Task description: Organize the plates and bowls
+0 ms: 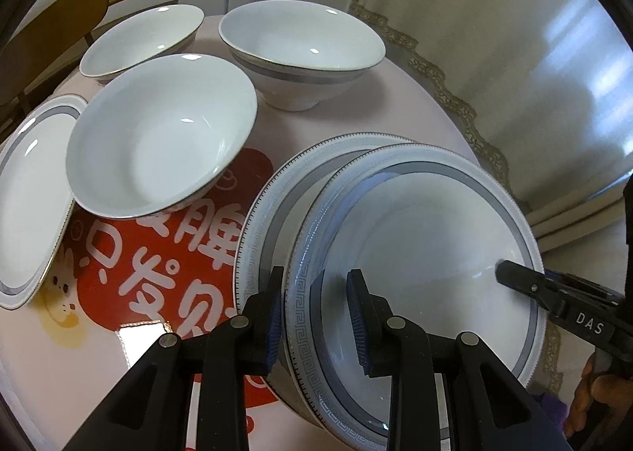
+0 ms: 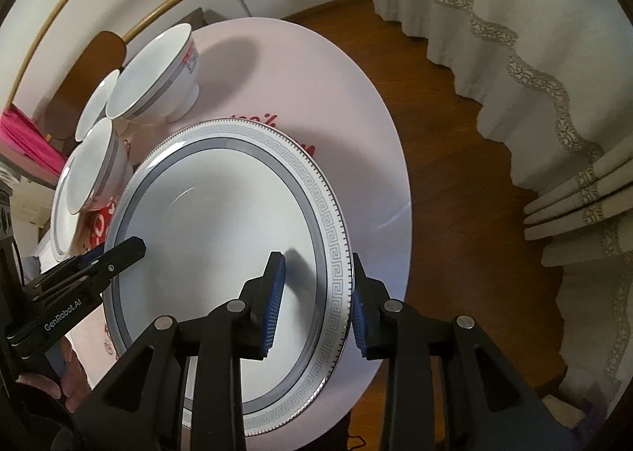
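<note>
At your far left an oval plate [image 1: 27, 198] lies flat on the pink table [image 1: 395, 110], its edge tucked under the nearest bowl [image 1: 158, 138]. Two more bowls stand behind: a shallow one [image 1: 138, 39] at the back left and a footed one [image 1: 300, 47] to its right, apart from each other.

Right of the red printed patch on the table sits a round plate [image 1: 257, 221] with a grey key-pattern rim. A second, matching top plate [image 1: 427, 253] rests on it, shifted right and tilted.

Your left gripper [image 1: 316, 316] straddles the top plate's near left rim, jaws narrow; one blue pad sits outside the rim, the other inside, and they appear to press on it.

Your right gripper [image 2: 316, 300] straddles the opposite rim of that plate. Its jaws are narrow too, with a gap showing between the inner pad and the plate, so they are not clamped.
</note>
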Demonstrator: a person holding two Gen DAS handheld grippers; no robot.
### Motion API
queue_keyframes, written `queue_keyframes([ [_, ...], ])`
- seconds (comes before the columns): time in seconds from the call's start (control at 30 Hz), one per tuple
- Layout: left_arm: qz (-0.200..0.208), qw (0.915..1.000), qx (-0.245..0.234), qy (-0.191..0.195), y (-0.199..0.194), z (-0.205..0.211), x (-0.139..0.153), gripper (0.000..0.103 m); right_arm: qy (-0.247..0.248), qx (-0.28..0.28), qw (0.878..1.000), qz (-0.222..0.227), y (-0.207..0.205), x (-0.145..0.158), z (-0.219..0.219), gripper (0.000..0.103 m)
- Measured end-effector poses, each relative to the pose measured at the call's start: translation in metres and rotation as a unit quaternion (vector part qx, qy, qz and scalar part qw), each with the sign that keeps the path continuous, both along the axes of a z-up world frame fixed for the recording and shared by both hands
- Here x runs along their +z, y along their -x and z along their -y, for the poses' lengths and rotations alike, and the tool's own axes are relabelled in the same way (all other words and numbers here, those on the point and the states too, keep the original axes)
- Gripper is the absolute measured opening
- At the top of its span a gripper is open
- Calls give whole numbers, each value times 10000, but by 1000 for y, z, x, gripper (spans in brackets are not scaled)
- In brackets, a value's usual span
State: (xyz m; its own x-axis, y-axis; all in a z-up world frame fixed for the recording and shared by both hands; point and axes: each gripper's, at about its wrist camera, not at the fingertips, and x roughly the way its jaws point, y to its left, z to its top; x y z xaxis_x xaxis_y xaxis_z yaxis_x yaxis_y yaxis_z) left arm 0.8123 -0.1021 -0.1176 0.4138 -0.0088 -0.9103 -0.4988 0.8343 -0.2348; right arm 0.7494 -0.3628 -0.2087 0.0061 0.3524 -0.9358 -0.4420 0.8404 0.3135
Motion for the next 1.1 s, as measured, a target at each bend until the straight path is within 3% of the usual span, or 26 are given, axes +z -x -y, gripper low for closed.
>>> queue_keyframes([
  [0.4, 24, 10000, -68, 43, -1, -1, -2, 25, -90, -131, 9999, 16, 1, -1, 5, 34],
  [1.1, 21, 9999, -126, 77, 0, -2, -2, 25, 1077, 289, 9919, 603, 15, 10, -31, 53],
])
